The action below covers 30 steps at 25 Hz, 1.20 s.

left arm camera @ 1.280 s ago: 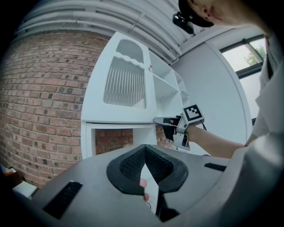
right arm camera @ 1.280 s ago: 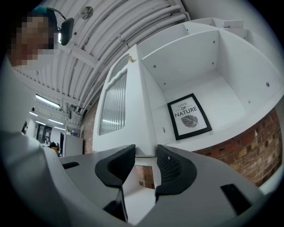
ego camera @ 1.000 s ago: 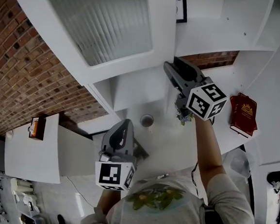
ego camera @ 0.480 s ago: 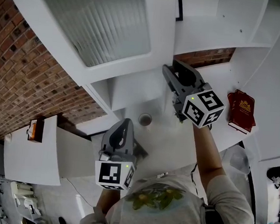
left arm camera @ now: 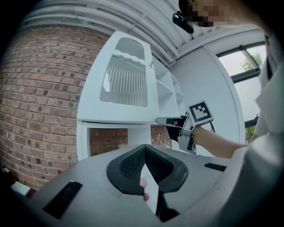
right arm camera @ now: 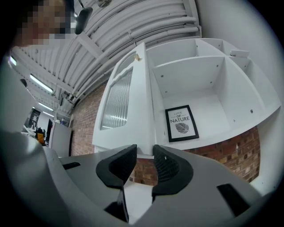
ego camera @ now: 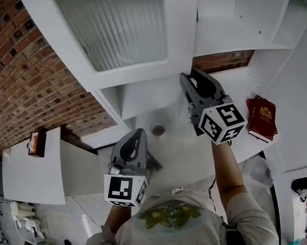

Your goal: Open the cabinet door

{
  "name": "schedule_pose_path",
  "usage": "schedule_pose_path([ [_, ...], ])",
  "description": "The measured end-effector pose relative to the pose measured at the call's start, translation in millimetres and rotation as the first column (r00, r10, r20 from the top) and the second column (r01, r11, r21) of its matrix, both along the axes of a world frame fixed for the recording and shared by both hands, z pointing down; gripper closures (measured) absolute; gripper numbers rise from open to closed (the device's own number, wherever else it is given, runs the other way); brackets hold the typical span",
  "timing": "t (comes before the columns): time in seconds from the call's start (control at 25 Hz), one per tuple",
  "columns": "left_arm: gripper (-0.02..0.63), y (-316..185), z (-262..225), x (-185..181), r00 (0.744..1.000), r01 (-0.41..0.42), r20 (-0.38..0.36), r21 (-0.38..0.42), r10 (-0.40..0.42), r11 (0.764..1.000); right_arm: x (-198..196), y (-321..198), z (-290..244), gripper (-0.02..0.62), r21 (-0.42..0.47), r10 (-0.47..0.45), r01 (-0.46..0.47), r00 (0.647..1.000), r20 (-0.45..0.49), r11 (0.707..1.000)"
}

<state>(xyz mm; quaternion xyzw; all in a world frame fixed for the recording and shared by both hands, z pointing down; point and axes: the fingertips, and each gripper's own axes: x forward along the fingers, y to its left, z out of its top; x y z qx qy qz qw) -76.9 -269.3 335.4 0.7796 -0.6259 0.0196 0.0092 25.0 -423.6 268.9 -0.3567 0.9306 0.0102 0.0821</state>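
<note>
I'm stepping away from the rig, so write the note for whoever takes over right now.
Left gripper: jaws together, empty, held apart from the cabinet.
Right gripper: jaws closing around the bottom corner of the white cabinet door with the ribbed glass panel; not yet clamped.
Done: Right gripper is at the door's corner.
Left: grip it and swing the door open; no clear opening shows yet.

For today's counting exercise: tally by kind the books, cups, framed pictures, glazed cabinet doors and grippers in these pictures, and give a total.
Red book: 1
Cup: 1
Framed picture: 1
Glazed cabinet door: 1
Grippers: 2 (left gripper shut; right gripper closing, door edge seen in its gap)
Total: 6
</note>
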Motion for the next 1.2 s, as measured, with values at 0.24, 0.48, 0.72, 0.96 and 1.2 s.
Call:
schedule_pose_path([
  [0.24,0.595,6,0,-1,1.0,-0.016,-0.009,0.004,0.016,1.0,3,12,-1,0.471,0.006,0.033,-0.033,0.999,-0.011,0.999],
  [0.48,0.595,10,-1,1,0.999,-0.04,-0.022,0.005,0.04,0.999,8,23,-1,0.476,0.016,0.062,-0.062,0.998,-0.032,0.998],
  [0.72,0.595,22,0,2,0.997,-0.068,-0.033,0.01,0.069,0.998,8,40,-1,0.485,0.027,0.078,-0.077,0.996,-0.048,0.997],
  [0.96,0.595,32,0,-1,0.996,-0.073,-0.044,0.01,0.074,0.997,11,52,-2,0.494,0.032,0.1,-0.098,0.994,-0.053,0.995],
  [1.2,0.595,44,-2,-3,0.995,-0.084,-0.045,0.013,0.085,0.996,13,64,-2,0.5,0.033,0.12,-0.118,0.991,-0.055,0.992],
])
